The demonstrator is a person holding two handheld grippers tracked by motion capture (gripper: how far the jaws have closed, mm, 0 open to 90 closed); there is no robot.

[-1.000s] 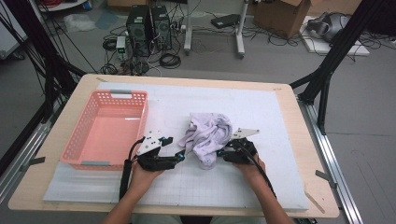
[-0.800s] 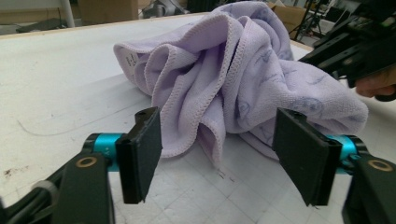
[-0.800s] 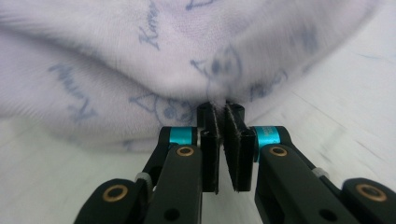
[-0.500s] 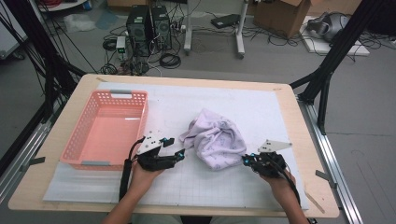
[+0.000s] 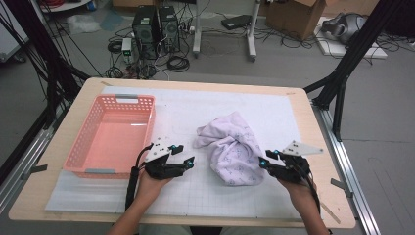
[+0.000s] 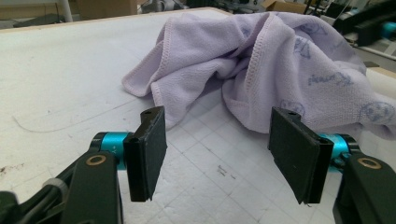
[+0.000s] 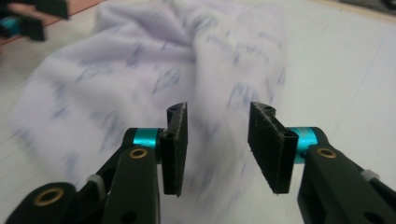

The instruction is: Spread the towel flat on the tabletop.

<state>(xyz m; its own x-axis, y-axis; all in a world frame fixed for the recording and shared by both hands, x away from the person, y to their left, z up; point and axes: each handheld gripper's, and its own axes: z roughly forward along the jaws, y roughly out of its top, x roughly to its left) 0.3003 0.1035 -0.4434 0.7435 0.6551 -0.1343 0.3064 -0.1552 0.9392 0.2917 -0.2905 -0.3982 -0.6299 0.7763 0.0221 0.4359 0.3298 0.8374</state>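
Observation:
A crumpled lilac towel (image 5: 233, 147) with small blue prints lies on the white mat in the middle of the table. In the left gripper view the towel (image 6: 261, 60) has a hemmed corner drooping toward me. My left gripper (image 5: 185, 156) rests just left of the towel, open, nothing between its jaws (image 6: 219, 154). My right gripper (image 5: 264, 159) sits at the towel's right lower edge, pointing left at it. In the right gripper view the towel (image 7: 140, 79) lies blurred right behind my right gripper (image 7: 218, 144), whose jaws stand open and empty.
A pink plastic basket (image 5: 83, 152) stands empty at the left of the table. The white gridded mat (image 5: 205, 105) covers most of the wooden tabletop. Computers, cables and boxes lie on the floor beyond the far edge.
The right gripper let go of the towel and swung out to the right, then came back in to its right edge. The towel spread out flatter. The left gripper stayed put.

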